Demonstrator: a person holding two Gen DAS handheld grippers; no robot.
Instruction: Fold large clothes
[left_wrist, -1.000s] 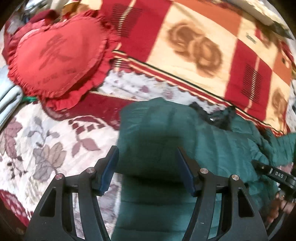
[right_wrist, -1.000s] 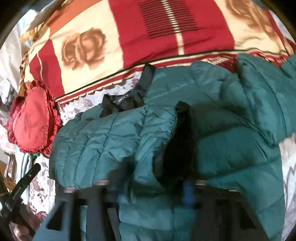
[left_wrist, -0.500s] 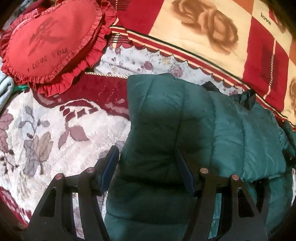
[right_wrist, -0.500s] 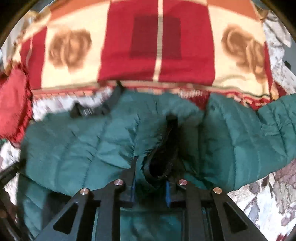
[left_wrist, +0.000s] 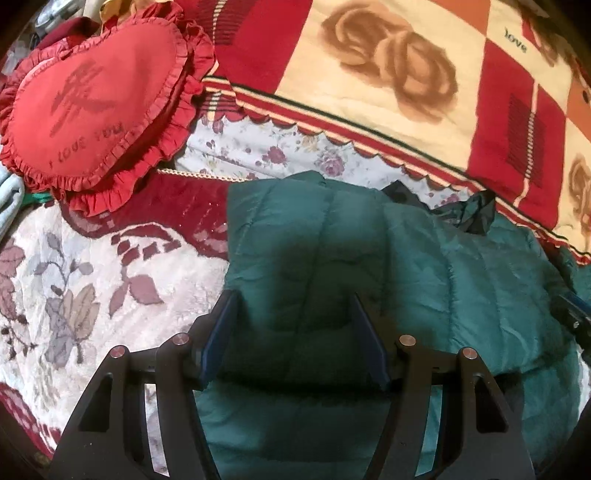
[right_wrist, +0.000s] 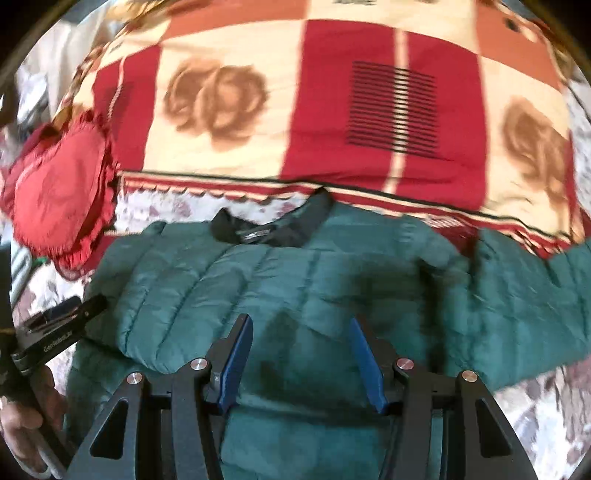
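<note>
The garment is a dark green quilted puffer jacket, laid flat across the bed with its collar end toward the red-and-cream blanket. Its padding runs in stitched channels down the body. The black collar lies open at the top edge (a small label shows inside it, too blurred to read). The left side is folded in over the body, giving a straight edge there. On the other side a sleeve stretches outward, away from the body. The fabric is creased and puffy, not smoothed down.
</note>
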